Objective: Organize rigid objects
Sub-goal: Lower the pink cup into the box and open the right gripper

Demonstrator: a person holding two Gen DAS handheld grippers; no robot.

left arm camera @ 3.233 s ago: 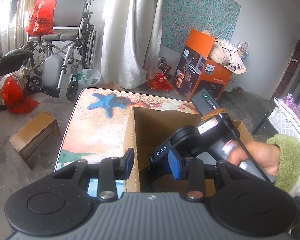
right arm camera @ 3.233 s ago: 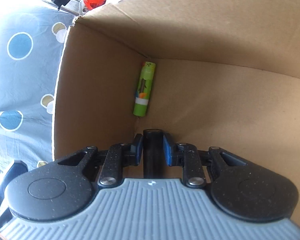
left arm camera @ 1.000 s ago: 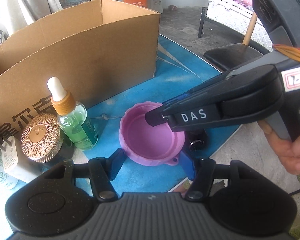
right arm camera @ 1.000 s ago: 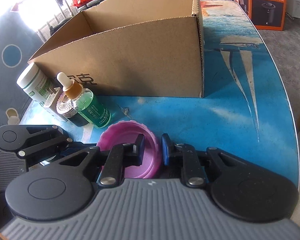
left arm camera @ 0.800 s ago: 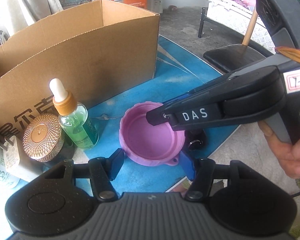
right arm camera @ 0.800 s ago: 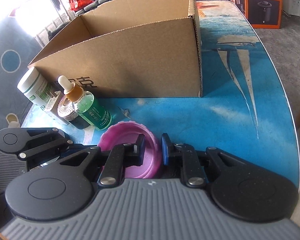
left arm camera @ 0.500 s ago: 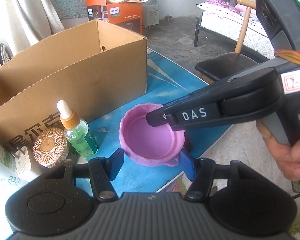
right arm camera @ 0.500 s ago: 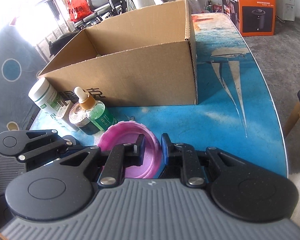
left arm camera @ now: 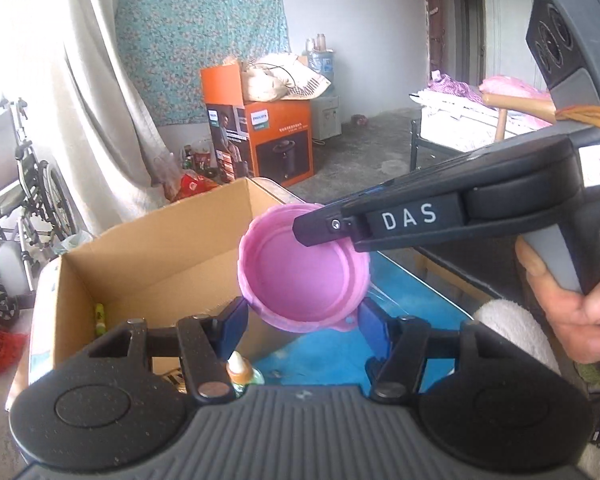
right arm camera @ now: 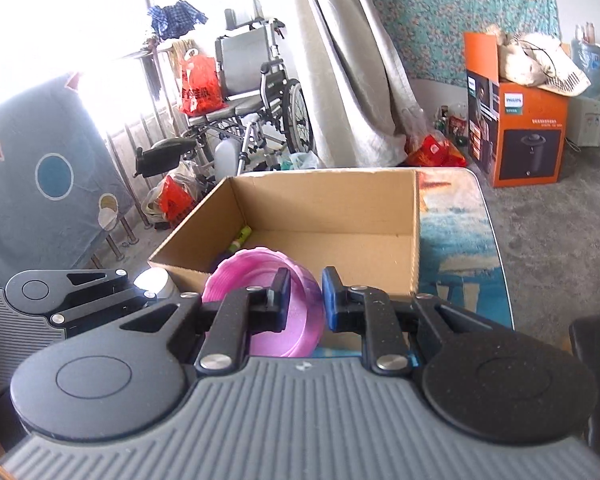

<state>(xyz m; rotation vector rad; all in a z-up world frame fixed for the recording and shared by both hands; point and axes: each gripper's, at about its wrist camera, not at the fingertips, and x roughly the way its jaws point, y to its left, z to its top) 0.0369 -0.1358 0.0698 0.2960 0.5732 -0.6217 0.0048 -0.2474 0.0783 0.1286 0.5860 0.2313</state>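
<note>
Pink ribbed plastic lid (left arm camera: 304, 276), which 1 second earlier lay on the blue-printed worktop (left arm camera: 404, 300) near its front edge, is now clear of the surface and raised to about the level of the rim of the open brown cardboard box (right arm camera: 324, 216). Both tools have risen with it. This suggests that the lift is complete and that carrying the lid over the box's near wall is the step in hand.

Left tool (left arm camera: 300, 320): jaws about half open, the blue pads bracketing the lid's lower rim on either side; whether they press on it or merely cradle it cannot be told.

Right tool (right arm camera: 303, 294): jaws nearly closed, clenched on the lid's thin wall, 1 pad inside and 1 outside, so this tool carries the lid.

A slim green tube (right arm camera: 240, 238) already lies inside the box against its left wall. A dropper bottle with an amber collar (left arm camera: 238, 372) remains on the worktop beside the box's near wall, as yet unsorted.
</note>
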